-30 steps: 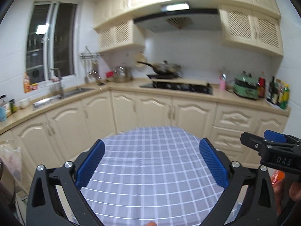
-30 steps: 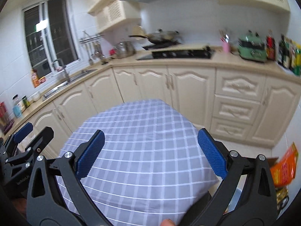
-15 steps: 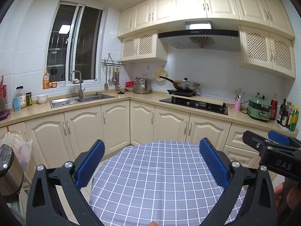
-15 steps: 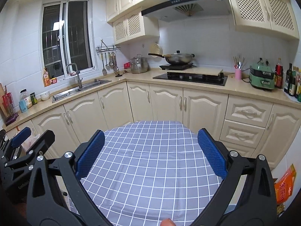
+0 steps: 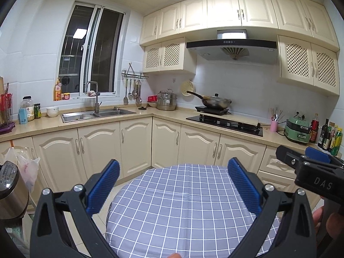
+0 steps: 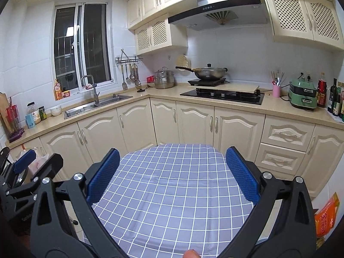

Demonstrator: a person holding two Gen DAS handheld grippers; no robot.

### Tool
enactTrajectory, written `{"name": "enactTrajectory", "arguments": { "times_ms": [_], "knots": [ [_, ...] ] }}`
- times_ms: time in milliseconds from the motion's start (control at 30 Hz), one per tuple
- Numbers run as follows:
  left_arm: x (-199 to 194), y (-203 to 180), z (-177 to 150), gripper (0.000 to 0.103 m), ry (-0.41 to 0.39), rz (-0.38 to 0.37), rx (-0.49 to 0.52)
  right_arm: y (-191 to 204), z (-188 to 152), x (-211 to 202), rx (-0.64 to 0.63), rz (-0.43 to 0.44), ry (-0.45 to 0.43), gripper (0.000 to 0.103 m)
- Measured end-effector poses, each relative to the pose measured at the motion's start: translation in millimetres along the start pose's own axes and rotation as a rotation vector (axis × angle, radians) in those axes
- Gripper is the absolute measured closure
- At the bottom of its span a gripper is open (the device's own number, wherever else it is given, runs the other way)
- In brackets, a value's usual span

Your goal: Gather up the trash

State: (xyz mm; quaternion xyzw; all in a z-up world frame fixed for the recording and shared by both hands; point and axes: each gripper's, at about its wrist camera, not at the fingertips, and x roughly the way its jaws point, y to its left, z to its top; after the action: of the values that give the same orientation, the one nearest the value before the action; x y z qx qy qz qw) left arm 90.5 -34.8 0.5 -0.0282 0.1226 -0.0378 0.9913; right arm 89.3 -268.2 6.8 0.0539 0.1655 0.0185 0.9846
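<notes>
Kitchen: cream L-shaped cabinets, counter with sink [image 5: 97, 114] at left and hob [image 6: 222, 95] at right, range hood above.
Surface: round table under a grey-blue checked cloth [image 5: 182, 202], directly below both cameras; the visible part of the cloth is bare.
Left gripper [image 5: 173, 188]: blue pads well apart, nothing between them, held above the cloth.
Right gripper [image 6: 172, 174]: pads likewise apart and unloaded, above the same cloth.
Plastic bag [image 5: 26, 167]: hangs at the lower cabinets, left of the table; contents unclear.
Orange packet [image 6: 326, 217]: low at the right, beside the table by the drawers; the likeliest trash item, though whether it is trash cannot be confirmed.
Trash proper: none visible on the table.
Handling note: judged to be a search step. Tilt both views down and sweep the floor beside the table before committing; keep the jaws wide until a target is centred between the pads.
</notes>
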Motion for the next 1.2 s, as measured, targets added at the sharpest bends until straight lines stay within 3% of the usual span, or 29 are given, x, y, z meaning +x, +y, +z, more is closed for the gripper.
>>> {"name": "enactTrajectory", "arguments": {
  "times_ms": [1200],
  "knots": [
    [-11, 6, 3, 0.004, -0.060, 0.098, -0.004, 4, -1, 10, 0.008, 0.030, 0.009, 0.006]
  ]
}}
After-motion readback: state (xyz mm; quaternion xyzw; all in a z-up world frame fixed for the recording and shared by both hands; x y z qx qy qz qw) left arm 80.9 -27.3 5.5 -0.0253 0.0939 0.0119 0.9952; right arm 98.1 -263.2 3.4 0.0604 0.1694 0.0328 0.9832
